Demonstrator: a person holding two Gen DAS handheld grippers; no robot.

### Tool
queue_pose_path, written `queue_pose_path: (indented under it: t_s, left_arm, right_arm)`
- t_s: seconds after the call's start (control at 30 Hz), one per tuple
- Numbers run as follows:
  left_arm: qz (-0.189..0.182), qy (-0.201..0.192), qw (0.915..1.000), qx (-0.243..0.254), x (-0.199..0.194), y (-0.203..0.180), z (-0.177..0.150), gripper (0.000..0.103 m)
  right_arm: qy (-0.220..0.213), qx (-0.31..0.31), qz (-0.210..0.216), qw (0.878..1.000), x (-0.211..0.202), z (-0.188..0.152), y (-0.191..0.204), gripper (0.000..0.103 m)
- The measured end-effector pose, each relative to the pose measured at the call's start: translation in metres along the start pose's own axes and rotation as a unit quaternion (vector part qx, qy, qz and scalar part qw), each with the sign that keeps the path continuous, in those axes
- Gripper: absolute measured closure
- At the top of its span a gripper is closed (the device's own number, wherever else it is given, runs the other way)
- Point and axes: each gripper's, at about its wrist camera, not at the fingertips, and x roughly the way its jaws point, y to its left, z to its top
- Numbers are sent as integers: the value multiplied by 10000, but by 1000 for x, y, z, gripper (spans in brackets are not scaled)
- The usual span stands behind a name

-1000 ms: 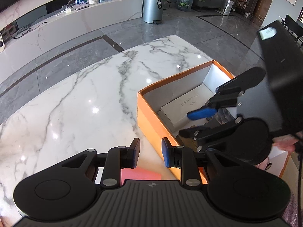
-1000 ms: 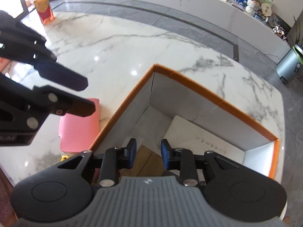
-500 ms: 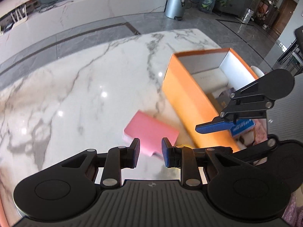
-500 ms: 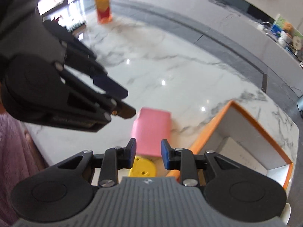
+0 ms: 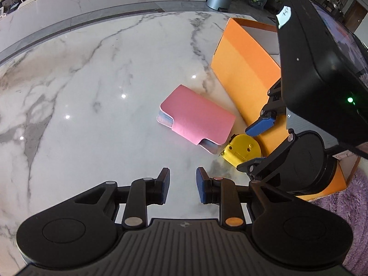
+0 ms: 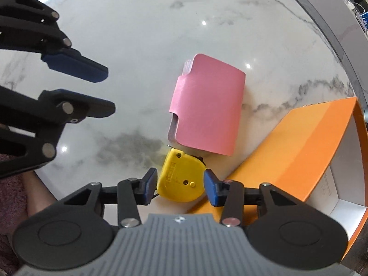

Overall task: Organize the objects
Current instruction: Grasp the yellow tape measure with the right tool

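now both your hands have swung away from the orange box and come down over the desk, where a second ago the right gripper hung over the box's inside. its fingers were nearly together then; they are spreading as you look, and the yellow tape measure sits between them, with the pads not pressing on it yet. that reads as the start of the next pick, so the tape measure looks like the next thing to go in.

your left gripper hangs a little apart over bare marble, fingers narrowly parted and gripping nothing.

the tape measure lies on the desk, touching the near corner of the pink wallet and just beside the box's orange wall. the wallet lies flat, left of the box.

as for the box, from here you see mostly its outer wall and a strip of white lining at the far right; pale printed card shows on its floor, but what else lies inside cannot be told.
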Motion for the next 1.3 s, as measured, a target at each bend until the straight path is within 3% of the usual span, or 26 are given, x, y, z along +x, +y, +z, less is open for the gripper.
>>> queue_pose_path:
  t_s: [0.2,0.4,0.53,0.6,0.77,0.9,1.13,1.3]
  left_arm:
    - [-98,48,9999,-35,10,8,-3,74]
    - [-259,-92,9995,-180,7,14,-2,71]
    - [-364,-180,9985,-373,6,17,1,67]
    - [-420,-206,9975,-525,7,19,3,60]
    - [-485,-263,9951,-823,6,21,9,56]
    - [-620,-313,9892,-1293,7,25,17,47]
    - [-790,-94,9755,-2049,32,28,34,47]
    - [-582,53,9674,-2465,57,33,35,45]
  right_arm:
    - [226,46,50,9997,10,7,-5,47]
    - [335,-43,22,9994,20,6,-7,48]
    - [278,-39,10,9996,20,2,-8,49]
    - [206,-89,-46,9997,16,-1,-7,49]
    - [-137,-156,-108,9997,-10,-11,-10,49]
    - [-413,-336,-350,9980,-33,-15,-14,49]
    - [-610,-1000,-890,9891,-38,0,-18,49]
    - [-574,-1118,-944,9876,-29,7,-28,49]
